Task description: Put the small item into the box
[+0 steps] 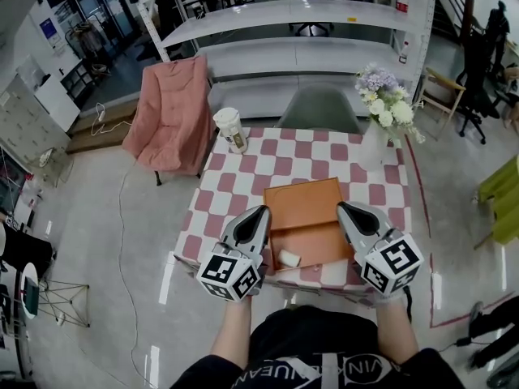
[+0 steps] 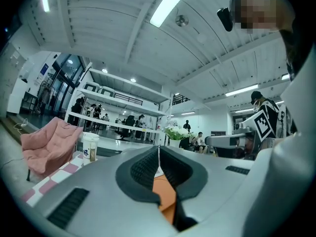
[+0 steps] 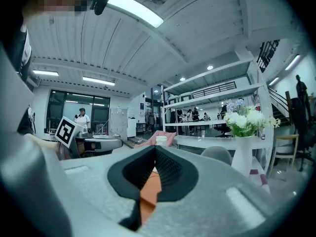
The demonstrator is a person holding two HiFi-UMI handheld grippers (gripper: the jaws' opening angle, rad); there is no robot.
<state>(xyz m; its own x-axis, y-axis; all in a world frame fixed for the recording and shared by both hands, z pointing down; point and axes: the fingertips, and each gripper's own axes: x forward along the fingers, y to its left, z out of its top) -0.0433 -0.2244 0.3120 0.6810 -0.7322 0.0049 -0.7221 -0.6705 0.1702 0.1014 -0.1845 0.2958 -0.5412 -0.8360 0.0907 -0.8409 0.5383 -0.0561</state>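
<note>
So both claws are pinched fully closed with nothing in them. The left claw [image 1: 261, 211] sits at the left edge of the flat, opened-out orange box [image 1: 304, 201] and the right claw [image 1: 345, 207] at its right edge, both over the pink-and-white checkered tabletop [image 1: 235, 193]. The small white rounded item [image 1: 289, 258] lies on the near half of that box, tucked by the near-left corner, close to the left claw's marker cube. Honestly I can't tell if that near half is the tray or the flipped-open lid. If it's the lid, my guess is the left claw is the one to use, since it's closest. I'd open it wide first, come straight down over the item, pinch across its short side, and lift clear of the rim before carrying it to the far half. The right claw could pin the box edge so it doesn't skate on the cloth.
</note>
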